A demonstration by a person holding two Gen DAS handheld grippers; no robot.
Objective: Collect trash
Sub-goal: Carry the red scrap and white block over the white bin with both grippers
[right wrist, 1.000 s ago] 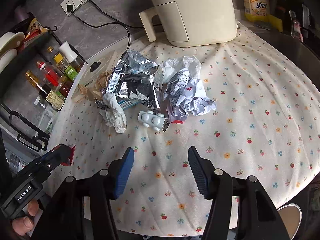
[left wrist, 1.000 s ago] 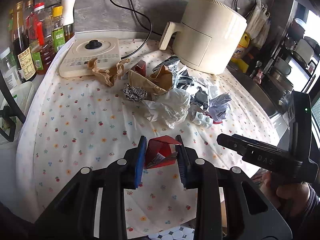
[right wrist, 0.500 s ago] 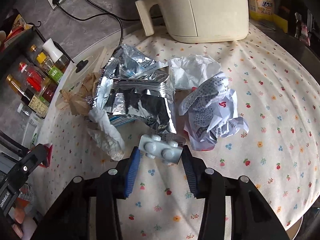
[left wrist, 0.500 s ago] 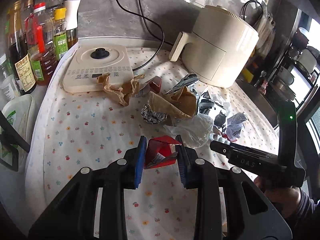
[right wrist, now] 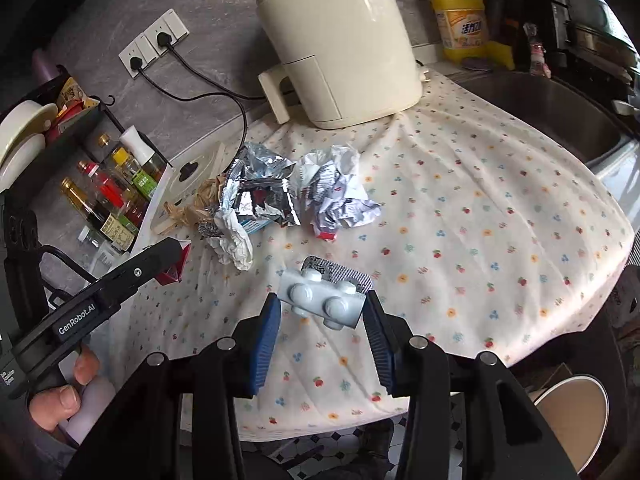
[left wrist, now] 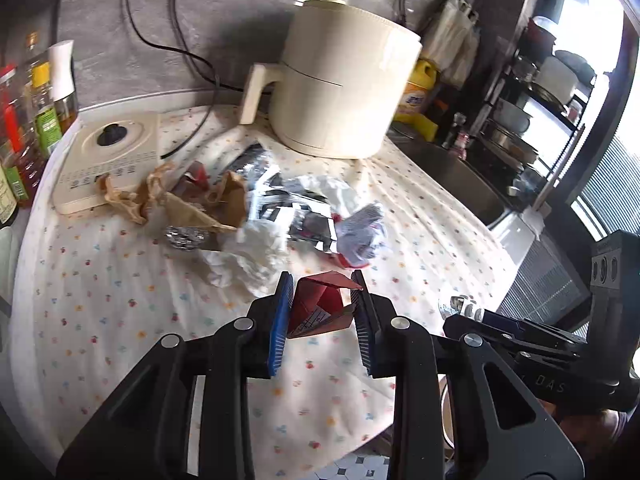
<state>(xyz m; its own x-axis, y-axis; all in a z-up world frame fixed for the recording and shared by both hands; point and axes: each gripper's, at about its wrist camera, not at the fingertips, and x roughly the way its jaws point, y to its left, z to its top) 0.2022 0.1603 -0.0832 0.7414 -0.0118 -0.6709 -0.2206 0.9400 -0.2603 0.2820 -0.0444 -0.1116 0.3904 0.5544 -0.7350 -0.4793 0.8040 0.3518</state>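
Observation:
My left gripper [left wrist: 322, 316] is shut on a crumpled red carton [left wrist: 320, 306], held above the table's near edge; it shows at the left of the right wrist view [right wrist: 174, 264]. My right gripper [right wrist: 320, 312] is shut on a white pill blister pack [right wrist: 324, 294], lifted off the cloth; the pack shows at the right in the left wrist view [left wrist: 464, 306]. The trash pile lies mid-table: a white tissue [left wrist: 252, 250], brown paper [left wrist: 208, 204], a foil ball [left wrist: 184, 236], a silver wrapper [right wrist: 260, 196] and crumpled printed paper [right wrist: 340, 200].
A cream air fryer [right wrist: 340, 48] stands at the back on the flowered tablecloth [right wrist: 480, 240]. A flat cream appliance [left wrist: 104, 156] and sauce bottles [right wrist: 108, 196] are at the left. A sink [right wrist: 540, 108] is at the right. A round bin [right wrist: 572, 404] sits below the table edge.
My right gripper closed on the blister pack and lifted it back from the pile toward the table's near edge. My left gripper, still holding the red carton, shifted and turned rightward.

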